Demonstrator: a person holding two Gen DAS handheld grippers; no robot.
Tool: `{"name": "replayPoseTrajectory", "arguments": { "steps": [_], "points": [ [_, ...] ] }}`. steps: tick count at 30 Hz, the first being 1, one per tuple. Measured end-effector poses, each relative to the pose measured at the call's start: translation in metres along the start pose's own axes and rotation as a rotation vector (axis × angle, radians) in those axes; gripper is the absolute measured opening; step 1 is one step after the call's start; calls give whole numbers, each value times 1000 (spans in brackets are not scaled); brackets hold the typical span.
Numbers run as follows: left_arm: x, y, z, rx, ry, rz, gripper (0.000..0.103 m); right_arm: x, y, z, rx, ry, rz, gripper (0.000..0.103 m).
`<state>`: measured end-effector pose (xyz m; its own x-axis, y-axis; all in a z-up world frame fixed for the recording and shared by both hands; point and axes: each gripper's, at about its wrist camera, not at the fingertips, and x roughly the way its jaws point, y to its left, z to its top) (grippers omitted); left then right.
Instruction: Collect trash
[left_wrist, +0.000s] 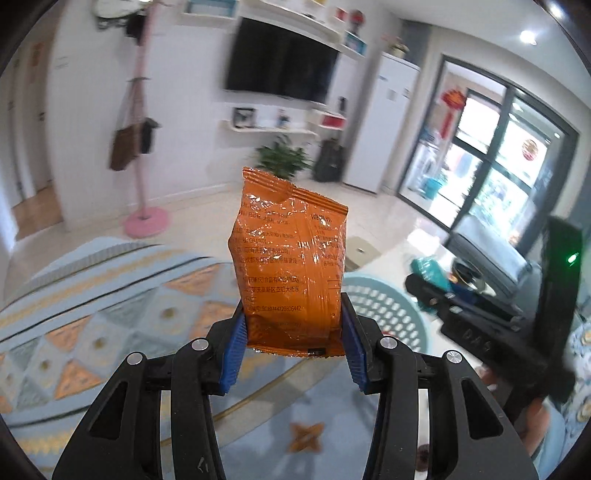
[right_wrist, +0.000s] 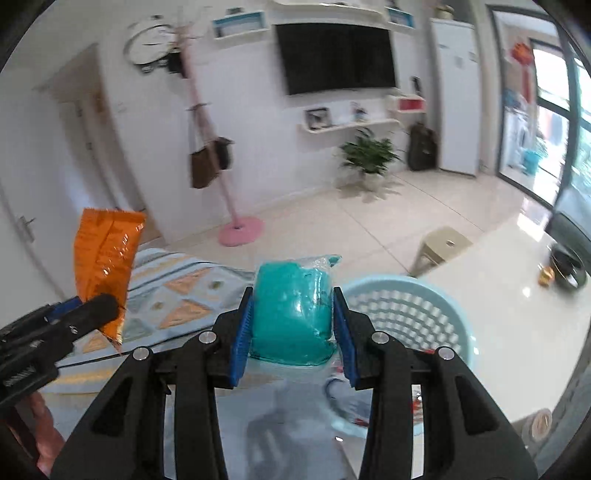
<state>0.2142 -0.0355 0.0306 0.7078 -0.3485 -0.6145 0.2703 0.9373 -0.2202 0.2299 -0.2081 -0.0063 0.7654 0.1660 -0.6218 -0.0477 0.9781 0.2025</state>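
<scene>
My left gripper (left_wrist: 293, 332) is shut on an orange snack packet (left_wrist: 291, 254) and holds it upright in the air above the patterned rug. My right gripper (right_wrist: 293, 328) is shut on a teal plastic packet (right_wrist: 293, 314), also held up. A light blue perforated basket (right_wrist: 410, 317) sits just right of the right gripper; in the left wrist view the basket (left_wrist: 384, 314) lies behind and right of the orange packet. The right wrist view shows the left gripper (right_wrist: 74, 314) with the orange packet (right_wrist: 105, 266) at the far left. The left wrist view shows the right gripper body (left_wrist: 461, 306) with the teal packet (left_wrist: 430, 273) at the right.
A patterned blue and orange rug (left_wrist: 92, 314) covers the floor below. A white table (right_wrist: 517, 314) with a dark bowl (right_wrist: 567, 267) stands at the right. A beige stool (right_wrist: 443, 243), a pink coat stand (right_wrist: 240, 229) and a potted plant (right_wrist: 369, 155) stand further off.
</scene>
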Motion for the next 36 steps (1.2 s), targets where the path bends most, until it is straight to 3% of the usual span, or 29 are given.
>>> {"name": "replayPoseTrajectory", "arguments": {
  "steps": [2, 5, 10, 12, 14, 16, 18, 22, 26, 32, 36],
  "points": [
    [24, -10, 4, 8, 37, -39, 45, 13, -18, -5, 38, 29, -21, 37],
    [64, -23, 7, 23, 107, -92, 45, 37, -42, -16, 72, 71, -121, 37],
    [121, -31, 6, -7, 211, -135, 46, 67, -72, -35, 144, 148, -141, 38],
    [134, -36, 5, -11, 224, -126, 52, 76, -81, -39, 161, 171, -145, 40],
    [141, -38, 5, -10, 224, -117, 72, 81, -89, -42, 181, 189, -130, 42],
    [147, -40, 5, -5, 218, -97, 80, 81, -95, -44, 188, 191, -120, 45],
    [150, -41, 6, -1, 224, -92, 81, 78, -96, -46, 185, 187, -136, 56],
    [140, -30, 1, -27, 216, -91, 85, 69, -97, -50, 188, 186, -120, 59],
    [114, -22, -3, -19, 165, -21, 85, 54, -90, -53, 186, 185, -89, 59],
    [57, -8, -10, -13, 72, 22, 85, 16, -54, -55, 104, 147, -69, 59],
    [11, 0, -20, -38, -3, 41, 86, -22, -24, -55, 39, 71, -62, 60]
  ]
}}
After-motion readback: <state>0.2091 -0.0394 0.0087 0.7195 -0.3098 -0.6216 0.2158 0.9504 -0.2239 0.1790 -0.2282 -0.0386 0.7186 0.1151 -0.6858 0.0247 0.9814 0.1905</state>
